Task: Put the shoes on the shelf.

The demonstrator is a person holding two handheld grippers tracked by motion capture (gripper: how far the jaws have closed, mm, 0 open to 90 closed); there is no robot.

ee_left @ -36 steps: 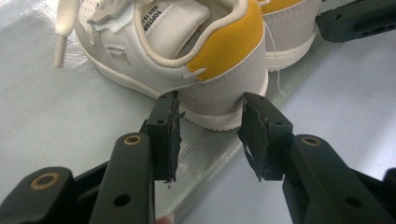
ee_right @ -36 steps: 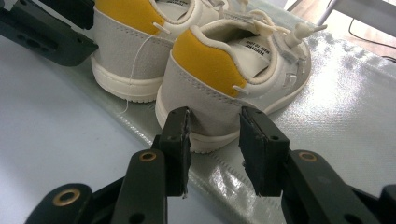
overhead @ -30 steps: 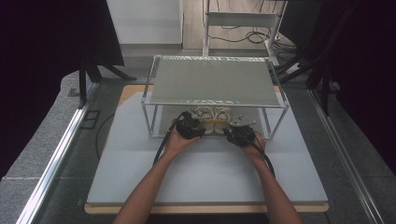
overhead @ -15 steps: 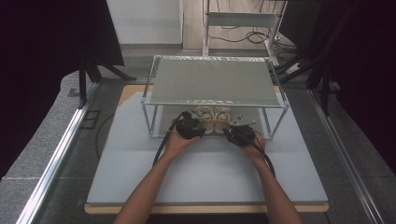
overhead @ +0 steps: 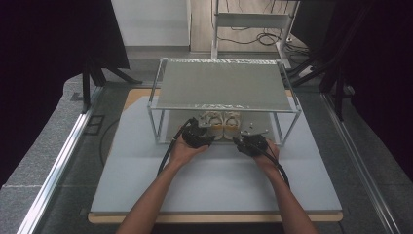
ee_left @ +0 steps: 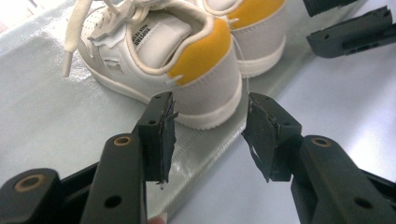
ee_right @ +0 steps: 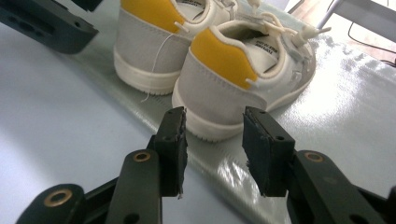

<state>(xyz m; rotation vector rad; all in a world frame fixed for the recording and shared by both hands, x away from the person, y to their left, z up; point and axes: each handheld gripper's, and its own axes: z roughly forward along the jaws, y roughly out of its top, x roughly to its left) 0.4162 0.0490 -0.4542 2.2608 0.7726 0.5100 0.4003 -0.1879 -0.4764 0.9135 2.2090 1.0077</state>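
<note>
While both hands rest at lower centre of the high view as before, the left gripper (ee_left: pixel 208 133) and right gripper (ee_right: pixel 214 140) have just been opening, jaws apart and empty behind two shoes (overhead: pixel 223 125) under the rack (overhead: pixel 221 85).

Ahead of my black left gripper (ee_left: pixel 210 135), I saw white shoes (ee_left: pixel 187 60) with yellow heel patches on silvery matting (ee_left: pixel 42 112).

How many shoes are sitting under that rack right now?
2, side by side on the lower shelf, heels toward the person: the left shoe before the left gripper, the right shoe before the right gripper.
</note>
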